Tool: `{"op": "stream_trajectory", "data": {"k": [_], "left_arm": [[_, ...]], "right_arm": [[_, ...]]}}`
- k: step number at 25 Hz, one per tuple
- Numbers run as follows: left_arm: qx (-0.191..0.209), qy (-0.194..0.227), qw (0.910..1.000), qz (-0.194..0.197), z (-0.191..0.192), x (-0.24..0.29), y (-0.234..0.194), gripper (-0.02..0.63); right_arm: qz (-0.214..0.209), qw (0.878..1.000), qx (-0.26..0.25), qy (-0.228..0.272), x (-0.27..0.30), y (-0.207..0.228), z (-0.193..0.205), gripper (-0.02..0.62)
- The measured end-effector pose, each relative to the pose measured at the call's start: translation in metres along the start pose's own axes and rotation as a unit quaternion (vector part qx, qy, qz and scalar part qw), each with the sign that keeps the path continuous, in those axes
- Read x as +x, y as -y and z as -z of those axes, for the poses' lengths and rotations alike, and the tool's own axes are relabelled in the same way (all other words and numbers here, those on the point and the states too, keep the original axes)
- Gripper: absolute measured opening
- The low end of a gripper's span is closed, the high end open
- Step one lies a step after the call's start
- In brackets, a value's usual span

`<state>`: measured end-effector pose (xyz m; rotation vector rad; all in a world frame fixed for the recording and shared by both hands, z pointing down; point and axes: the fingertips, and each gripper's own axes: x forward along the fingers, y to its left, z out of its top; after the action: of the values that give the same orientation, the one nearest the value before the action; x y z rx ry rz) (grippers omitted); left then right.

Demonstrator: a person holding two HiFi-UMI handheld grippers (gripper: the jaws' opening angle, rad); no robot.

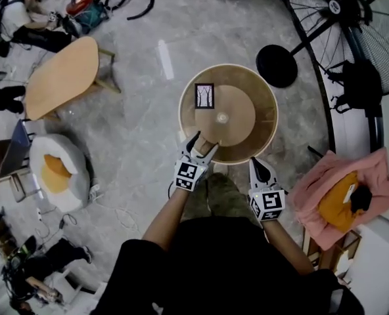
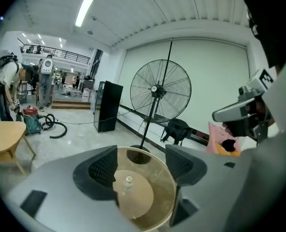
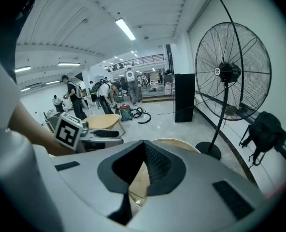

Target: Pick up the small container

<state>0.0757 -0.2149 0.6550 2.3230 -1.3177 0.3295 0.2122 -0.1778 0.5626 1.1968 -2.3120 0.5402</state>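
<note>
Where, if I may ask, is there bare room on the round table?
The right half of the round table is bare, from the small container to the rim. The picture frame fills the far left; the left gripper crowds the near left.

The left forearm and the right forearm are stretched forward and pointed downward. The left tool is held with its jaws spread wide. The right tool is held near it, its jaws closed together at the tips.
</note>
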Motion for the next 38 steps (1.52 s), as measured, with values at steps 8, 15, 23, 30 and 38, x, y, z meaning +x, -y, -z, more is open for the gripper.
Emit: {"op": "stream_trajectory", "data": {"k": [8, 15, 23, 30, 38], "left_arm": [[-0.002, -0.045, 0.9989, 0.011, 0.071, 0.082, -0.026, 0.307], [-0.014, -0.065, 0.9977, 0.008, 0.155, 0.148, -0.057, 0.307], [-0.005, -0.094, 0.9955, 0.013, 0.226, 0.202, -0.069, 0.307], [0.019, -0.083, 0.9963, -0.009, 0.251, 0.241, -0.084, 0.307], [0.031, -0.081, 0.9962, -0.002, 0.269, 0.268, -0.085, 0.308]], "right_arm": [[-0.022, 0.999, 0.024, 0.007, 0.043, -0.005, 0.007, 0.021], [0.014, 0.999, 0.028, -0.016, 0.089, 0.037, 0.056, 0.021], [0.023, 0.997, 0.057, -0.038, 0.127, 0.07, 0.101, 0.021], [0.011, 0.995, 0.067, -0.067, 0.147, 0.074, 0.158, 0.021], [0.006, 0.992, 0.081, -0.096, 0.156, 0.078, 0.203, 0.021]]}}
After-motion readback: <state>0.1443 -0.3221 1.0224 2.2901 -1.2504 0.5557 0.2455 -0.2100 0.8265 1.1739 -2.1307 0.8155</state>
